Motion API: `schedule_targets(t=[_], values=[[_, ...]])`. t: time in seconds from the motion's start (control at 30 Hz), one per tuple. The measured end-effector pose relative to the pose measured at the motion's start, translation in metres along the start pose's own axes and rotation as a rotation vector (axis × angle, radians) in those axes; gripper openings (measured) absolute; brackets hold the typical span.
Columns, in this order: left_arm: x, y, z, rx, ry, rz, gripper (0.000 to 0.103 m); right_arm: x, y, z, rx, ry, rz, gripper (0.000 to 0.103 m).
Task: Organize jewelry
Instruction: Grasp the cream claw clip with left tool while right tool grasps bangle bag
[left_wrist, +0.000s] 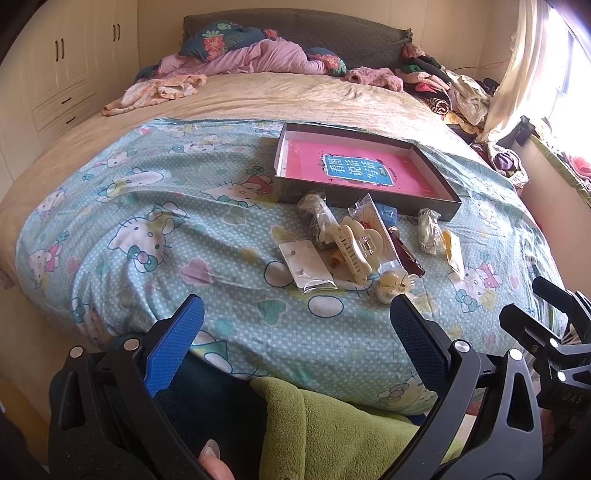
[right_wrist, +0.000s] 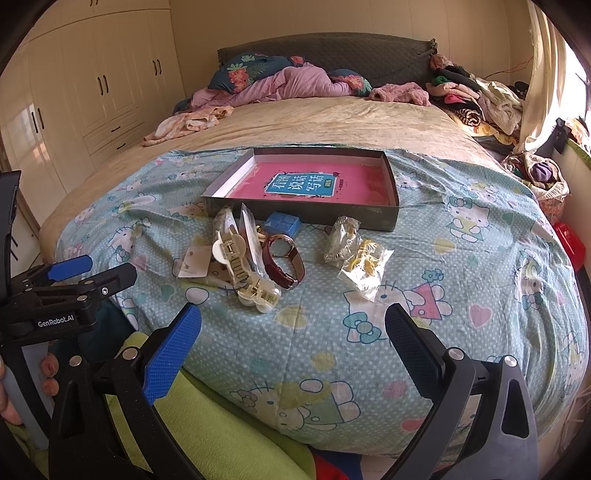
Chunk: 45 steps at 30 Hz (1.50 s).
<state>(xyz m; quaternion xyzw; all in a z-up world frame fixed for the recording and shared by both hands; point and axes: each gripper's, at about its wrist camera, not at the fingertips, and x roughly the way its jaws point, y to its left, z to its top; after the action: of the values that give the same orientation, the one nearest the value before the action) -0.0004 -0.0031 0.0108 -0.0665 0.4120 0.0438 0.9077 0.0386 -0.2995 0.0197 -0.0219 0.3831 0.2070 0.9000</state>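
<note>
A shallow dark box (right_wrist: 384, 218) is sitting on the cartoon-cat bedsheet (right_wrist: 461, 295), holding only a pink book (right_wrist: 306, 186) with a blue label that is lying flat on its floor; nothing else is showing inside it. The jewelry is lying outside the box, just in front of its near wall: a large cream hair claw (right_wrist: 236, 258) is resting against a brown-strapped watch (right_wrist: 284, 264), with a small cream clip (left_wrist: 391, 286) at the near end of the pile, a blue block (right_wrist: 282, 223) touching the box wall, a flat clear packet (left_wrist: 306, 264) to the left, and two crinkled clear bags (right_wrist: 354, 254) apart to the right, one holding something yellow. The left gripper (left_wrist: 295, 332) is hovering with its fingers spread wide and holding nothing, low over the near edge of the bed; the right gripper (right_wrist: 293, 338) is likewise hanging released and empty, near the pile but not touching it. Bare sheet is lying open between both grippers and the pile, and to the left of it. A green fleece (left_wrist: 332, 424) is filling the space below the mattress edge. The bag contents are staying too blurred to name, and the pile's inner pieces are overlapping. Heaped clothes (right_wrist: 469, 96) are crowding the far right corner.
</note>
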Motion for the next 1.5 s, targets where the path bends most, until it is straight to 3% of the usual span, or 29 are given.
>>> schedule_targets(t=[0.7, 0.8, 1.0, 1.2, 1.33, 1.47, 1.5], values=[[0.044, 0.036, 0.019, -0.081, 0.03, 0.042, 0.095, 0.042, -0.038, 0.031, 0.025, -0.011, -0.024, 0.099], [0.053, 0.036, 0.02, -0.072, 0.047, 0.009, 0.095, 0.049, -0.047, 0.033, 0.032, -0.011, -0.035, 0.099], [0.073, 0.011, 0.021, -0.03, 0.096, -0.136, 0.095, 0.067, -0.066, 0.036, 0.061, 0.01, -0.051, 0.099], [0.097, -0.006, 0.022, -0.031, 0.151, -0.202, 0.093, 0.083, -0.081, 0.035, 0.078, 0.038, -0.063, 0.099], [0.107, -0.014, 0.026, -0.032, 0.168, -0.24, 0.077, 0.091, -0.089, 0.035, 0.092, 0.05, -0.067, 0.099], [0.116, -0.019, 0.031, -0.034, 0.183, -0.265, 0.049, 0.099, -0.093, 0.037, 0.097, 0.057, -0.065, 0.099], [0.119, -0.02, 0.032, -0.041, 0.19, -0.276, 0.045, 0.1, -0.094, 0.037, 0.097, 0.056, -0.064, 0.099]])
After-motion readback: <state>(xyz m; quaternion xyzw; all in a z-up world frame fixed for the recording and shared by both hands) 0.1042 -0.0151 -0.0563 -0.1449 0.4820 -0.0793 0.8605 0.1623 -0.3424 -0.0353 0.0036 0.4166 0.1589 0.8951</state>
